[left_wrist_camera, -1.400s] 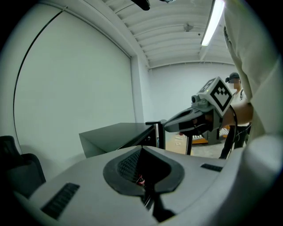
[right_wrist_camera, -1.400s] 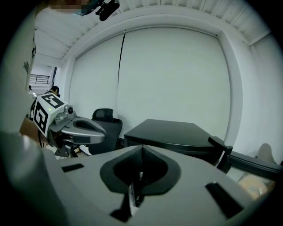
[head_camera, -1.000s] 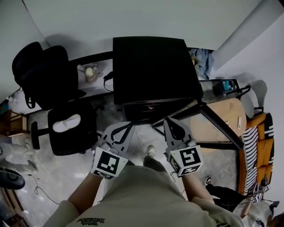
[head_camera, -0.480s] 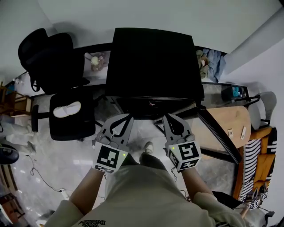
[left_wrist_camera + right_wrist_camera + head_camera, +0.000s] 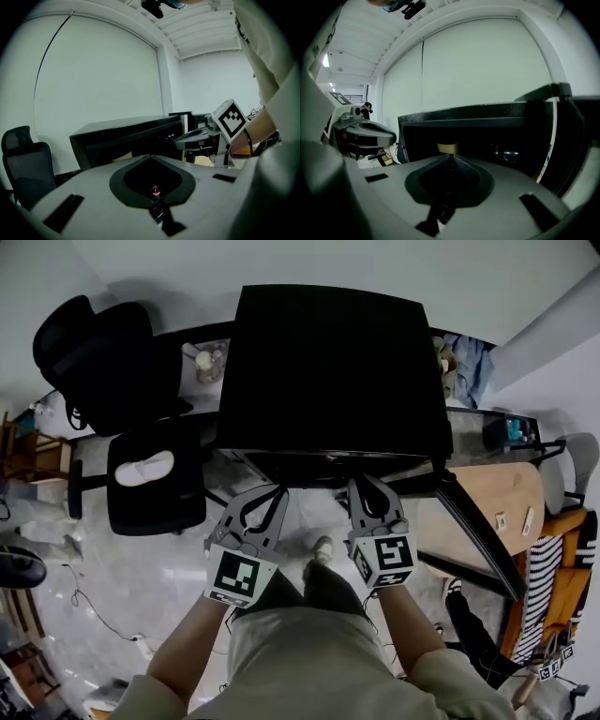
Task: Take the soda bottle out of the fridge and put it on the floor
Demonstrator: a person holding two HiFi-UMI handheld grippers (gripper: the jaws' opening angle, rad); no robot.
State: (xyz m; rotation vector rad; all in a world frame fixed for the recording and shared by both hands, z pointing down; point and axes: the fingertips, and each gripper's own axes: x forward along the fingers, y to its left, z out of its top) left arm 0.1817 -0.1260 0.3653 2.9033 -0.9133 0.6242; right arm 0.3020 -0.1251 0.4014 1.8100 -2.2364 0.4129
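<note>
White wall, pale floor [image 5: 159,568]; the black fridge [image 5: 328,362] stands open. The left hand-held gripper [image 5: 277,490] and right hand-held gripper [image 5: 362,481] are both closed, holding nothing. Inside the fridge only a yellowish cap [image 5: 447,148], apparently of the soda bottle, is seen.

left hand-held gripper [image 5: 275,491], right hand-held gripper [image 5: 364,482]; jaws together, empty

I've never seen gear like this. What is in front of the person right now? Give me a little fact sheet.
main thing: black fridge, seen from above
fridge door: seems swung open on the right
left claw: shut, empty, aimed at the fridge front
right claw: shut, empty, aimed at the fridge front
soda bottle: not clearly seen; only a tan cap-like shape inside
nearby: office chair, left of the fridge
</note>
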